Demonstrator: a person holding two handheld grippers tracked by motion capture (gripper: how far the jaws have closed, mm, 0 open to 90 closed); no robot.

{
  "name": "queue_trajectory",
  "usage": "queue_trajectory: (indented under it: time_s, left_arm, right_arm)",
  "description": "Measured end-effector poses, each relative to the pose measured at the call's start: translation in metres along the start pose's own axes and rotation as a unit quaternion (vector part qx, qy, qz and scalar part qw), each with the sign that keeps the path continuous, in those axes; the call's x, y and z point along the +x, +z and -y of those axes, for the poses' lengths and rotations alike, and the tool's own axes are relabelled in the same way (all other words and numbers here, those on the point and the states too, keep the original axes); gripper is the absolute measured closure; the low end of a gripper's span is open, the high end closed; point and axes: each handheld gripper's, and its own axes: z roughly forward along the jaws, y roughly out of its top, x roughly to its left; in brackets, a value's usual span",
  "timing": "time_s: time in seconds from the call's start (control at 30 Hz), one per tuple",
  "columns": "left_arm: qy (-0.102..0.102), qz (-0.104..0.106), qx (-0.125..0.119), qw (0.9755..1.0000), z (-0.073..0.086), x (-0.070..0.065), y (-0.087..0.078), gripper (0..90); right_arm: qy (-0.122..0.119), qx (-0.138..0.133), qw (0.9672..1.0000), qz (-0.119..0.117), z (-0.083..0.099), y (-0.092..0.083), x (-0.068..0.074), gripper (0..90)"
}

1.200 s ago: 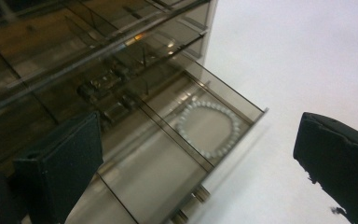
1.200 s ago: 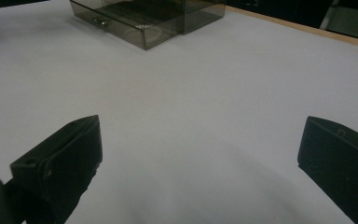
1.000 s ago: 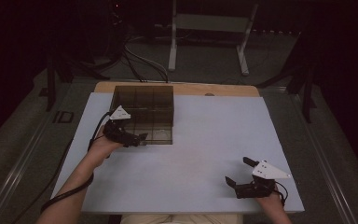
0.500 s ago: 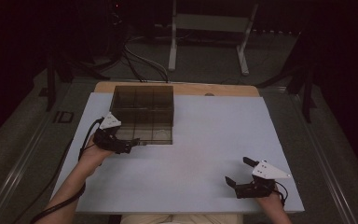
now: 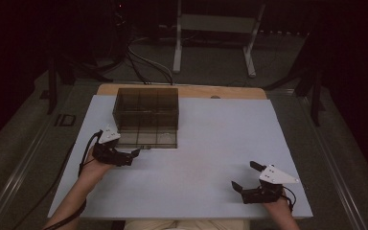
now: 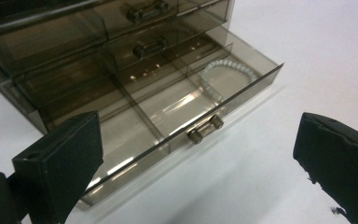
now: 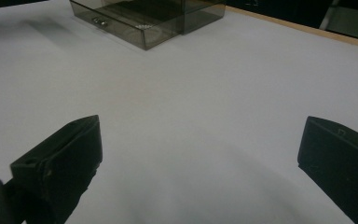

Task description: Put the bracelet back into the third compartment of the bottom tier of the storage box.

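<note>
Two black two-jaw grippers are in our hands, and both stand with their jaws spread wide and nothing between them. Our left gripper point(image 5: 135, 152) hangs just in front of the pulled-out bottom drawer point(image 6: 177, 112) of the smoky transparent plastic drawer box point(image 5: 146, 112), its jaws to either side of the drawer's small metal knob point(image 6: 205, 129) without touching it. In the left gripper view we see the drawer split by clear dividers into compartments, and in the far right compartment lies a pale coiled ring point(image 6: 226, 77), something like a spiral hair tie. Above the open drawer we make out two shut drawers, each with its own metal knob. Our right gripper point(image 5: 247, 178) rests low over the near right part of the white tabletop point(image 5: 220, 139), well apart from the box; in its own view the box point(image 7: 149, 18) sits far off at the top left. The box stands toward the far left of the table, near its wooden back edge point(image 5: 230, 92).
</note>
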Motion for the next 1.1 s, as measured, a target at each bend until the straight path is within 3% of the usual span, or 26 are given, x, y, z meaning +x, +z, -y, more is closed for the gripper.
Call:
queue_trajectory:
  time_s: [0.2,0.37,0.63,0.73,0.8,1.0,1.1]
  left_arm:
    - [-0.008,0.004,-0.006,0.9999,0.008,-0.003,0.002,2.8]
    - [0.0,0.016,0.002,0.9999,0.018,-0.008,0.009,2.8]
    - [0.001,-0.018,0.027,0.9995,0.026,-0.017,0.017,2.7]
    - [-0.001,-0.02,0.031,0.9993,0.027,-0.017,0.018,2.8]
    - [0.009,-0.032,0.038,0.9987,0.029,-0.019,0.019,2.8]
    - [-0.001,-0.051,0.05,0.9974,0.032,-0.021,0.024,2.7]
    - [0.004,-0.055,0.055,0.997,0.034,-0.023,0.026,2.7]
  right_arm:
    - [-0.001,0.0,1.0,0.0,0.0,0.0,0.0,0.0]
    - [0.0,0.001,1.0,0.0,0.0,0.0,0.0,0.0]
    - [-0.001,0.001,1.0,0.0,0.0,0.0,0.0,0.0]
    - [-0.002,0.0,1.0,0.0,0.0,0.0,0.0,0.0]
    - [-0.003,0.001,1.0,-0.001,0.0,-0.001,0.0,0.0]
    - [-0.005,0.003,1.0,-0.002,0.0,0.0,0.001,0.0]
    - [-0.007,0.003,1.0,-0.002,0.0,0.0,0.001,0.0]
